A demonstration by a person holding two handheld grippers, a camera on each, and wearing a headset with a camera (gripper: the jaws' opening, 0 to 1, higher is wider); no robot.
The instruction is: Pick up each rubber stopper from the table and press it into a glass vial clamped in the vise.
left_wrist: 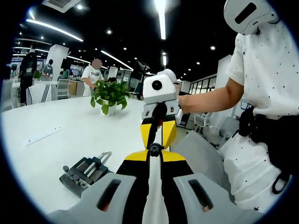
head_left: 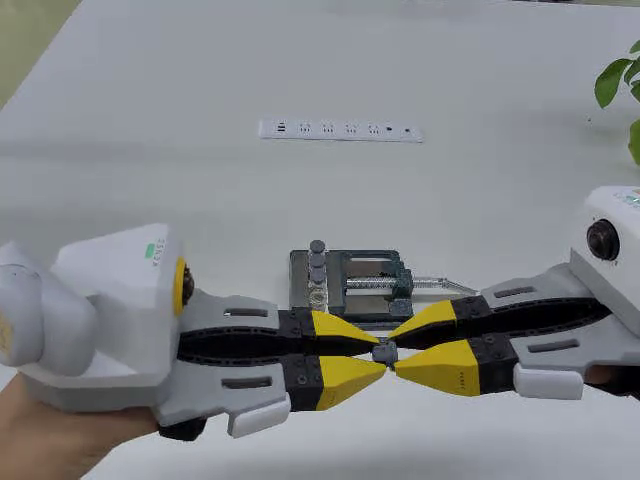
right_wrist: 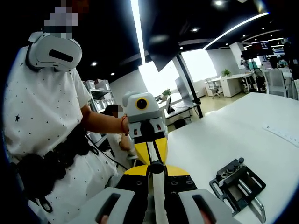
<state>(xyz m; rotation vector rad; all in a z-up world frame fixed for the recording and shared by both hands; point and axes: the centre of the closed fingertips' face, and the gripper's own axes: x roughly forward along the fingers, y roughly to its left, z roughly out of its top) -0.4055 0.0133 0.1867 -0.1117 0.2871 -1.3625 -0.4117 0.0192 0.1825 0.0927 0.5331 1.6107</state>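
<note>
Basically left claw (head_left: 378,354) and right claw (head_left: 398,355) both clenched on one stopper (head_left: 385,352); vise (head_left: 370,265) just behind, power strip (head_left: 340,130) farther.

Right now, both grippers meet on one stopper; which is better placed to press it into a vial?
Probably the left gripper: the vials in the vise stand just beyond its jaws, while the right gripper would reach across the vise screw. Both seem shut on the stopper.
</note>
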